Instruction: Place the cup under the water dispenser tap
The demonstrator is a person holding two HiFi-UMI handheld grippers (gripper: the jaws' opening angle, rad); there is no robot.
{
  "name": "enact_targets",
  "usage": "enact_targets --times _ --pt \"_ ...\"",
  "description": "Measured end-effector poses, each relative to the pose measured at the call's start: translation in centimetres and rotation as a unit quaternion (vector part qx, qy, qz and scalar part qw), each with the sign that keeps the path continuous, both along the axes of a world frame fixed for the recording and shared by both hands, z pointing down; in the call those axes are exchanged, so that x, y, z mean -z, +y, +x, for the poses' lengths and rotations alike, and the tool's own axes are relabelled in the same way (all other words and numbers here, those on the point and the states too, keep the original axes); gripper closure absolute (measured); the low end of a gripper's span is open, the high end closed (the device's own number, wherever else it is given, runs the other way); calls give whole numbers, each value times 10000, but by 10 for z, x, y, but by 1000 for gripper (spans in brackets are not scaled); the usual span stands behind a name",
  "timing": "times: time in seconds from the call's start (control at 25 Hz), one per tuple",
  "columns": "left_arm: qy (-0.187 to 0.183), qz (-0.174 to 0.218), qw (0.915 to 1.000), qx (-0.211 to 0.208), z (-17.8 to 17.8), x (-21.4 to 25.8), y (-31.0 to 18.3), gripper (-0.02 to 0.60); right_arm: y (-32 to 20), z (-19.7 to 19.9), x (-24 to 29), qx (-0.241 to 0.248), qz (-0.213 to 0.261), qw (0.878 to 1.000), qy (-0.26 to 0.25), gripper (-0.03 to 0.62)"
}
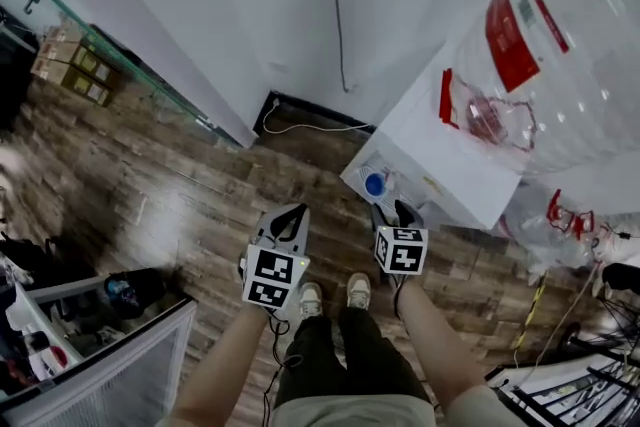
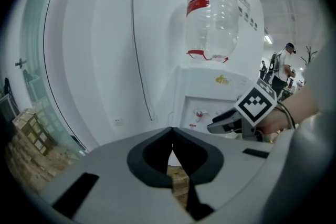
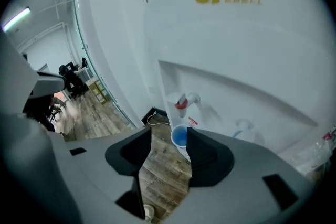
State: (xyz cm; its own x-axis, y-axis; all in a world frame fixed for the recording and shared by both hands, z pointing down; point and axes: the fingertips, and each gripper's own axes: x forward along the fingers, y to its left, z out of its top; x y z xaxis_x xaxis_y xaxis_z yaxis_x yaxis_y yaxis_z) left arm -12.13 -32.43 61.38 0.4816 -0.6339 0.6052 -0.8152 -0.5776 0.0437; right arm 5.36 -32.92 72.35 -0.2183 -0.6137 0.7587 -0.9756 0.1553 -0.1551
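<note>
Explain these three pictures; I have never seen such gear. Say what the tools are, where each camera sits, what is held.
A person holds a two-jaw gripper in each hand. One picture looks down from a head camera at the left gripper, the right gripper and a wooden floor. The other two cameras ride on the grippers and look along their jaws. Ahead stands a water dispenser with a bottle on top; a cup, blue inside, sits below its red tap. Nothing is held: left jaws together, right jaws apart.

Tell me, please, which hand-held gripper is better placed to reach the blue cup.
Right, probably: the right hand-held gripper has its jaws apart with the blue cup just beyond them; the left hand-held gripper is shut.
</note>
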Motion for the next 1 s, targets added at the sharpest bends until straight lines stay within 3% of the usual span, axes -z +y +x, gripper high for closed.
enact_targets --times 0.2,0.52,0.8,1.0 --pt "-9 209 9998 38 -11 44 7 577 7 3 56 -168 255 9994 -185 408" --pt "-197 714 9972 -79 -23 119 14 577 9 -5 169 111 1036 9941 -292 451" --pt "-99 1231 9923 -59 -26 199 33 577 29 -14 284 551 1975 9779 -397 469" --pt "15 1660 9860 -127 -21 261 57 577 55 -25 368 1089 2627 9584 -257 493"
